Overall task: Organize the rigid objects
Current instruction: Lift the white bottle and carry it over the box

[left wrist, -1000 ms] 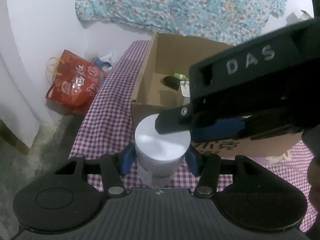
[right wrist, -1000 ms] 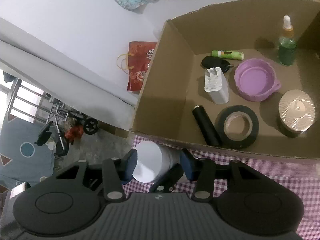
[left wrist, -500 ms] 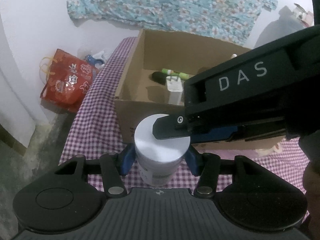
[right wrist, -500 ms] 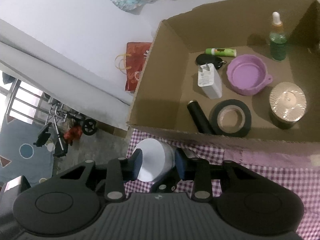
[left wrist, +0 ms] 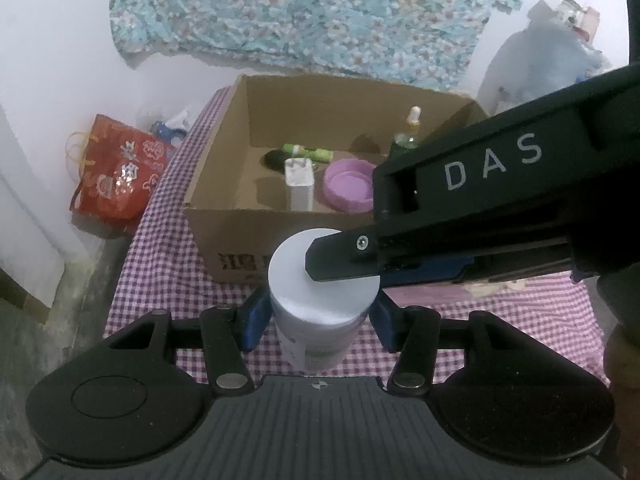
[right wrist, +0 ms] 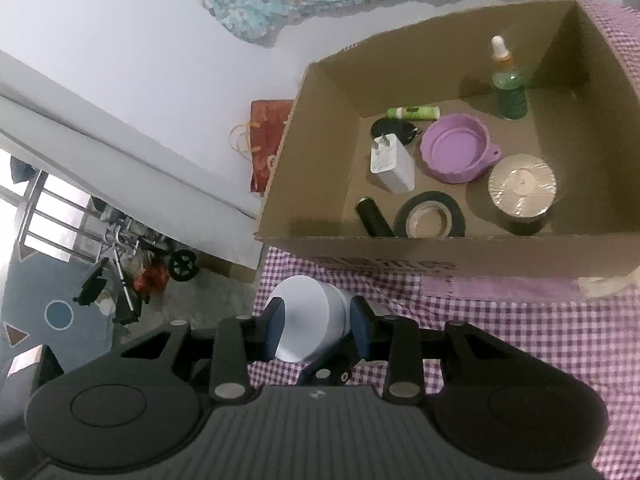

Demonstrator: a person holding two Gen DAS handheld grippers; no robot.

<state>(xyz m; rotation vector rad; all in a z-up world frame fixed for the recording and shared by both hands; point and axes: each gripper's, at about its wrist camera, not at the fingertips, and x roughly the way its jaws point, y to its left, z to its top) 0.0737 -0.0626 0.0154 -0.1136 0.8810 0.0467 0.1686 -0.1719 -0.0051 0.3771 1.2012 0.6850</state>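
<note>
White round-lidded plastic jar (left wrist: 323, 280), clamped by both our left gripper (left wrist: 318, 315) and right gripper (right wrist: 318, 322), should clear the near wall of the open brown cardboard box (right wrist: 472, 254) before we lower it into the bare near-left corner.

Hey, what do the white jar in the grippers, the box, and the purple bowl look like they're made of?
White jar: likely plastic, with a smooth matte lid and a printed label on its side.
Cardboard box: brown corrugated cardboard, dull, with printing on its front.
Purple bowl: looks like soft silicone or plastic, matte with a stepped wall and a small tab; hard to say which.
</note>
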